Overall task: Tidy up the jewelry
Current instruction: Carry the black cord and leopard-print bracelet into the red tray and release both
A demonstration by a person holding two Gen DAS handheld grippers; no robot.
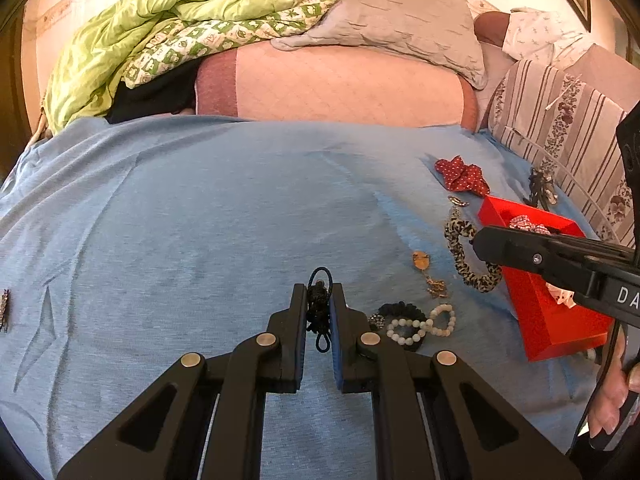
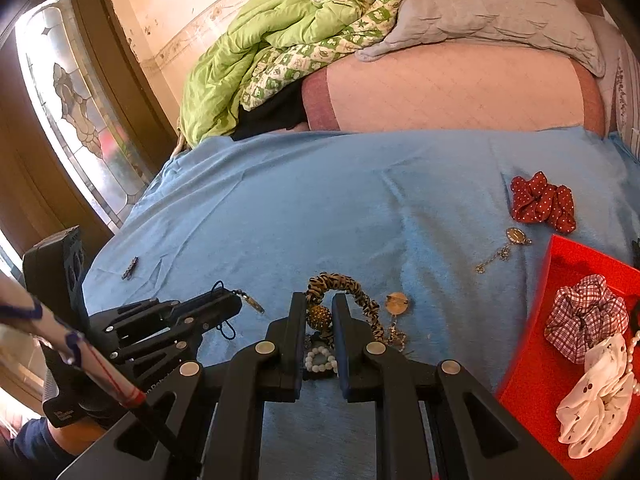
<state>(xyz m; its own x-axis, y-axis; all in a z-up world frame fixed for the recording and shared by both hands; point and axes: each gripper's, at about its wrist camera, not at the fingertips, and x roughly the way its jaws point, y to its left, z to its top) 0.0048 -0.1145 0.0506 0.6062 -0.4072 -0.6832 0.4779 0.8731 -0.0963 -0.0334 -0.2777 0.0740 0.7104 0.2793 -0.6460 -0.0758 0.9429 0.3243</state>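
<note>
The left gripper (image 1: 319, 304) pinches a dark blue cord (image 1: 320, 312) above the blue sheet (image 1: 200, 220), left of the red tray (image 1: 548, 316). The right gripper (image 2: 319, 316) is narrowly spread around a gold bead (image 2: 319, 315), also left of the tray. Inside the tray lie a checked scrunchie (image 2: 584, 316) and a white scrunchie (image 2: 596, 396); a leopard scrunchie (image 2: 352, 292) lies just left of it.

White letters "DA" show on the right tongs (image 1: 486, 242).

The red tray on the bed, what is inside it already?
Inside the red tray lie a red checked scrunchie, a white scrunchie and some white pearl beads. Its far right part is cut off from view.
</note>
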